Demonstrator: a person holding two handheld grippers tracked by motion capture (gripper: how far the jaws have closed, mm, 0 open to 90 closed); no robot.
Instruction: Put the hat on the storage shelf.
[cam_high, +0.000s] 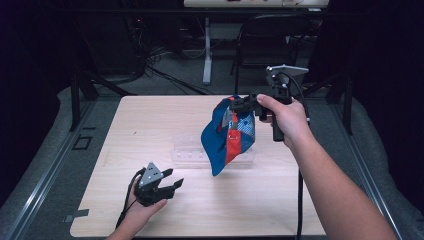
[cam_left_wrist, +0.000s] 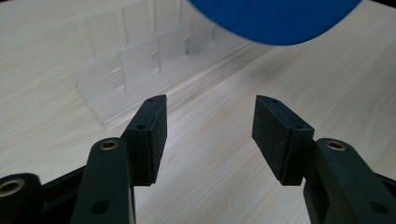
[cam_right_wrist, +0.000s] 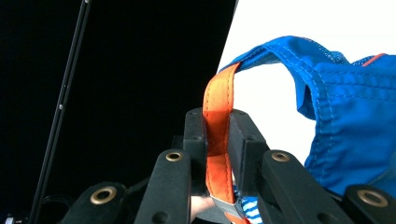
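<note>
- Our right tool (cam_right_wrist: 217, 135) is clamped on the orange strap (cam_right_wrist: 217, 107) of a blue cap (cam_high: 227, 135) held above the worktop (cam_high: 150, 130).
- Our left tool (cam_left_wrist: 208, 123) rests low, jaws apart, near a clear rack (cam_left_wrist: 135, 65).

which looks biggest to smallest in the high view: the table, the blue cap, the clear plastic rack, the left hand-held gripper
1. table
2. blue cap, though it hangs nearer the camera
3 and 4. clear plastic rack and left hand-held gripper: too alike to rank; the cap hides part of the rack.
</note>
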